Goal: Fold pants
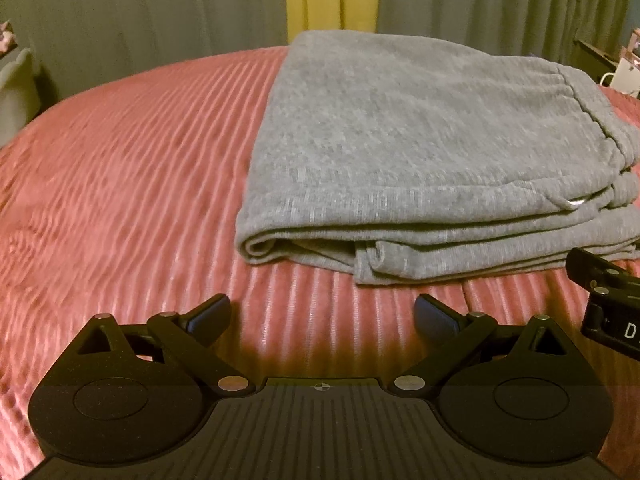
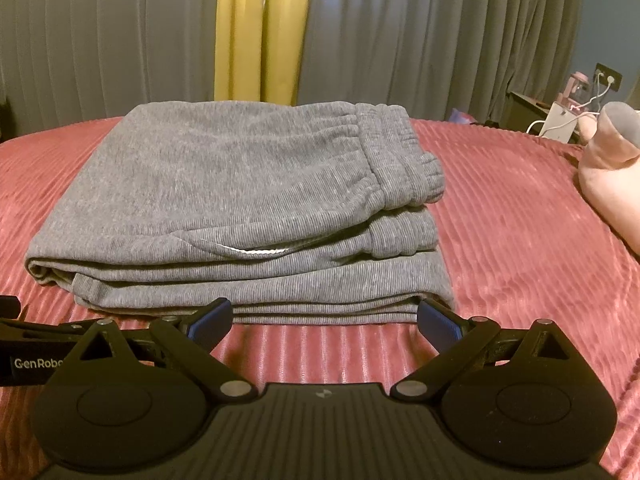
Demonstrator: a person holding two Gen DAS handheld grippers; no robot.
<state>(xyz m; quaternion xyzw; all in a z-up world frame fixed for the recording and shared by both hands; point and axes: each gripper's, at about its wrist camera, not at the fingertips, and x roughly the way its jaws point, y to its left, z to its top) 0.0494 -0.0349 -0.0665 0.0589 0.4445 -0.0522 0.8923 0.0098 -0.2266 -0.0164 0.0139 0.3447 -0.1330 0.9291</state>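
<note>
Grey sweatpants [image 1: 408, 152] lie folded in a flat stack of several layers on a pink ribbed bedspread [image 1: 132, 184]. The elastic waistband is on top at the right. My left gripper [image 1: 322, 316] is open and empty, a little in front of the stack's near left corner. The pants show in the right wrist view [image 2: 240, 200], with the waistband [image 2: 396, 160] at the right. My right gripper [image 2: 324, 320] is open and empty, its tips close to the stack's near edge. Part of the right gripper [image 1: 608, 300] shows at the left view's right edge.
Grey curtains [image 2: 420, 32] with a yellow strip [image 2: 260, 28] hang behind the bed. A pink plush toy [image 2: 608, 168] lies on the bedspread [image 2: 512, 216] at the right. A dark side table [image 2: 536, 112] with cables and small items stands at the far right.
</note>
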